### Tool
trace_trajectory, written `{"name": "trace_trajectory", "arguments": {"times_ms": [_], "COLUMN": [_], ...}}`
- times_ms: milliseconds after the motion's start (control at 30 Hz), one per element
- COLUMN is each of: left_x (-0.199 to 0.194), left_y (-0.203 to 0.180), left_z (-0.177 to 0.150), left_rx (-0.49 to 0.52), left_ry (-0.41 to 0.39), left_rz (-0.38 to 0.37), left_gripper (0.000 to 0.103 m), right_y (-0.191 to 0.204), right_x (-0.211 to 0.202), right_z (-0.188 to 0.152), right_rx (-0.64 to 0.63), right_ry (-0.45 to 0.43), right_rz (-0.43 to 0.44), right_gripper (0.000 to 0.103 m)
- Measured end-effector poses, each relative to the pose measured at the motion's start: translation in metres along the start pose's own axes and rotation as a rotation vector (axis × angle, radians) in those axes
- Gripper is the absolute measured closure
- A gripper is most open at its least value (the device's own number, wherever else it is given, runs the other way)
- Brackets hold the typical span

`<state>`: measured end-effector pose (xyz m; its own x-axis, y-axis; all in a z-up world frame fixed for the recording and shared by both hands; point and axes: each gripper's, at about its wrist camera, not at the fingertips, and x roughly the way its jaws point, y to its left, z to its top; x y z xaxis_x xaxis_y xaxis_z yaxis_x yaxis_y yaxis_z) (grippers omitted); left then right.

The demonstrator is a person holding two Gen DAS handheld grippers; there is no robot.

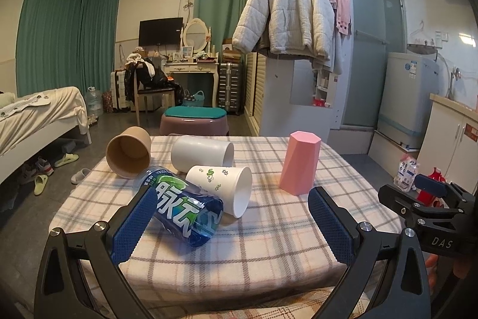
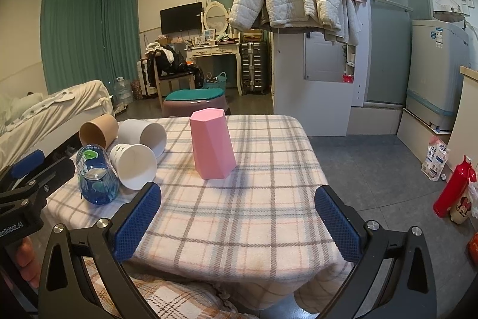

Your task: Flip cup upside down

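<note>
A pink faceted cup (image 1: 300, 163) (image 2: 212, 144) stands upside down, mouth on the plaid tablecloth (image 1: 269, 229) (image 2: 239, 217). To its left several cups lie on their sides: a brown paper cup (image 1: 128, 151) (image 2: 99, 131), a plain white cup (image 1: 202, 153) (image 2: 143, 133), a white cup with leaf print (image 1: 222, 189) (image 2: 134, 165), and a blue printed clear cup (image 1: 182, 208) (image 2: 96, 175). My left gripper (image 1: 236, 217) is open and empty over the table's near edge, its left pad beside the blue cup. My right gripper (image 2: 239, 217) is open and empty, in front of the pink cup.
The small table drops off at its near and right edges. Behind it stands a purple stool (image 1: 194, 121) with a green cushion. On the floor at the right are a red bottle (image 2: 452, 189) and a bag (image 2: 434, 157). A bed (image 1: 35, 115) lies at the left.
</note>
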<state>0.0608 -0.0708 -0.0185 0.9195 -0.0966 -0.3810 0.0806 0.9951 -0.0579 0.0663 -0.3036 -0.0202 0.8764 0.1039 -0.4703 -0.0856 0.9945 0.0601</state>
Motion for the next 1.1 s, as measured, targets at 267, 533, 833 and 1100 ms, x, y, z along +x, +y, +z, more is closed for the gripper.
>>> {"name": "trace_trajectory", "arguments": {"times_ms": [267,533,833,1100], "left_x": [-0.0009,0.001,0.0008,0.0001], "left_y": [-0.0005,-0.0005,-0.002,-0.0018], "left_z": [0.0005,-0.0001,0.0,0.0008], "left_rx": [0.006,0.005,0.014,0.013], "left_ry": [-0.003,0.0,-0.003,-0.001], "left_rz": [0.003,0.006,0.005,0.009], "left_gripper": [0.0,0.0,0.0,0.0], "right_y": [0.0003,-0.0005,0.0001,-0.0013], "right_x": [0.0002,0.0002,0.0001,0.0004], "right_z": [0.0008,0.0013,0.0026,0.0031], "right_rx": [-0.005,-0.007,-0.008,-0.01], "right_ry": [0.001,-0.001,0.002,0.007], "right_rz": [-0.002,-0.01,-0.009,-0.01], "right_gripper": [0.0,0.0,0.0,0.0]}}
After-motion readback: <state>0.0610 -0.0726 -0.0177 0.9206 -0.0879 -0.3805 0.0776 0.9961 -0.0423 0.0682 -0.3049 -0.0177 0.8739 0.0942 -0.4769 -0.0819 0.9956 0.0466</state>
